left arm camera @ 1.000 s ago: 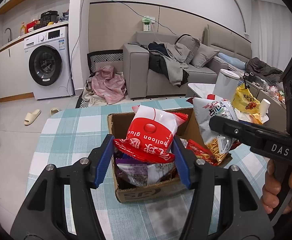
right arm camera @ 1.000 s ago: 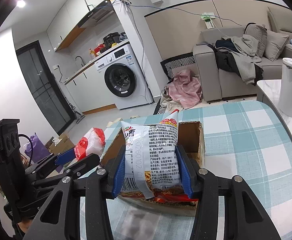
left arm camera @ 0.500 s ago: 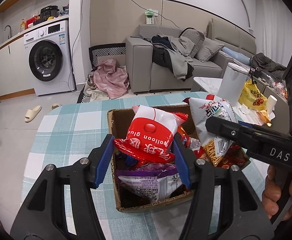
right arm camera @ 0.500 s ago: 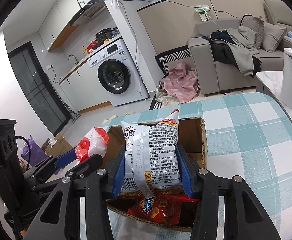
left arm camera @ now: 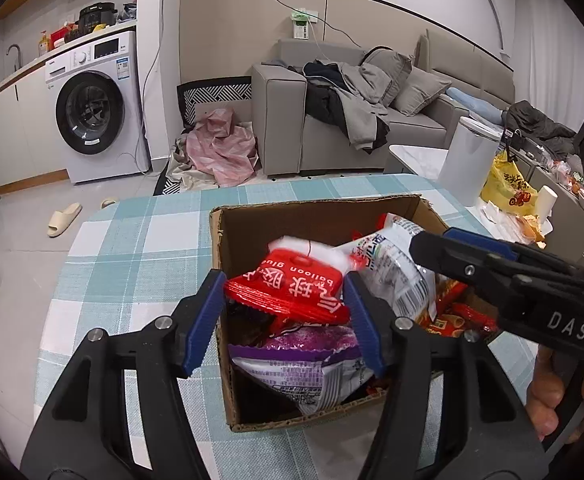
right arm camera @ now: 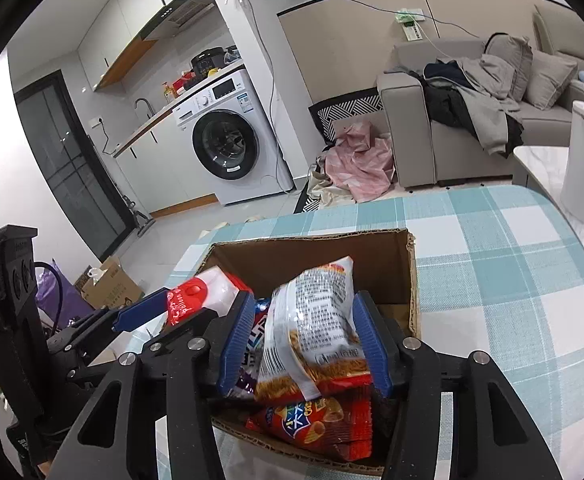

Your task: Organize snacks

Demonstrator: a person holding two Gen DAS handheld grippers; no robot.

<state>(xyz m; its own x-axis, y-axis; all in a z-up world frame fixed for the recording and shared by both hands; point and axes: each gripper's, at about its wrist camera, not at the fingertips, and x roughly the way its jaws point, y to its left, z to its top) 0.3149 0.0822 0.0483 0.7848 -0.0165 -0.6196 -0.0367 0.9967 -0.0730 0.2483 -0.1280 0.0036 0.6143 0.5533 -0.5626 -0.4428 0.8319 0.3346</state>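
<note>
I have both claws over the open cardboard box (left arm camera: 323, 216) that sits on the checked tablecloth (left arm camera: 132, 248). My left gripper (left arm camera: 286, 316) has the red and white bag (left arm camera: 295, 280) lying between its blue pads (left arm camera: 204, 320); the jaws are opening, a gap shows on both sides of the bag, and the bag is blurred, so I am not gripping it. It lies tilted over the near left part of the box, above a purple bag (left arm camera: 311, 360) that rests inside against the front wall.

My right gripper (right arm camera: 303, 344) is over the right part of the box. Its jaws are opening too, and the clear noodle snack bag (right arm camera: 311, 328) stands between the pads (right arm camera: 236, 344), leaning left. The right pad looks to be just beside the bag's edge and the left pad stands apart from it; I read no squeeze on it. Its bottom end rests on a red snack bag (right arm camera: 319, 428) lying flat in the front of the box.

From the left camera I can see the right gripper's arm crossing in from the right, with the hand (left arm camera: 563, 396) on its handle at the lower right edge. From the right camera the left gripper's blue tip touches or nearly touches the red and white bag; I cannot tell which.

Behind the table stand a washing machine (right arm camera: 228, 148) and a grey sofa (right arm camera: 471, 120) heaped with clothes
</note>
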